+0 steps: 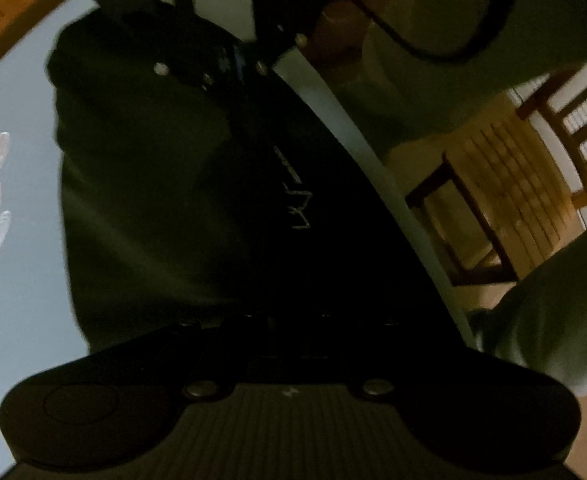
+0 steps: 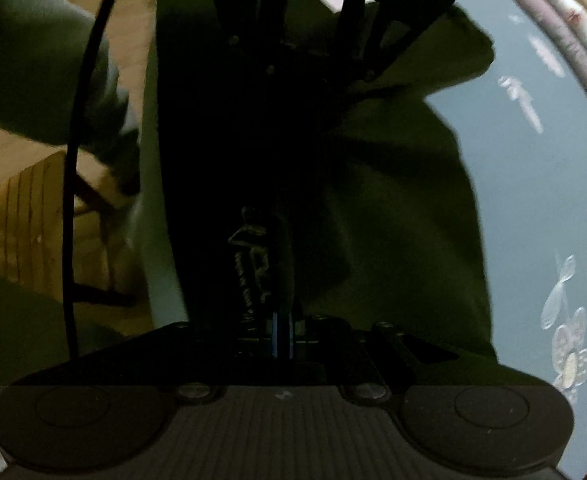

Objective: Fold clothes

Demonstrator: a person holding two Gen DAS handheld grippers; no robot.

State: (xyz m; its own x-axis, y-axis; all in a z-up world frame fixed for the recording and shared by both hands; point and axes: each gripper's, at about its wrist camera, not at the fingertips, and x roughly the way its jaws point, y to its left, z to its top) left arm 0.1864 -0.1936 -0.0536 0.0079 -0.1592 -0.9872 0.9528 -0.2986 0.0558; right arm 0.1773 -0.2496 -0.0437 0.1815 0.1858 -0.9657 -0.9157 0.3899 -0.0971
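Note:
A dark green garment [image 1: 141, 200] lies in folds on a blue-grey tablecloth [image 1: 17, 320] near the table's edge. My left gripper [image 1: 277, 316] points straight down into it with its jaws together, and the dark cloth runs right up between them. A fold with pale stitched lettering [image 1: 297, 200] rises from it. My right gripper [image 1: 233, 68] is at the far end of the same fold. In the right wrist view my right gripper [image 2: 283, 320] is shut on the garment [image 2: 393, 240] beside a sewn label [image 2: 249, 264]. My left gripper [image 2: 313, 64] is opposite it.
The tablecloth [image 2: 533, 180] carries pale butterfly and flower prints [image 2: 569, 352]. A wooden slatted chair [image 1: 493, 200] stands off the table's edge. A person's green sleeve [image 1: 553, 320] and a black cable [image 2: 69, 200] hang close by. The far rim has a pink trim [image 2: 573, 40].

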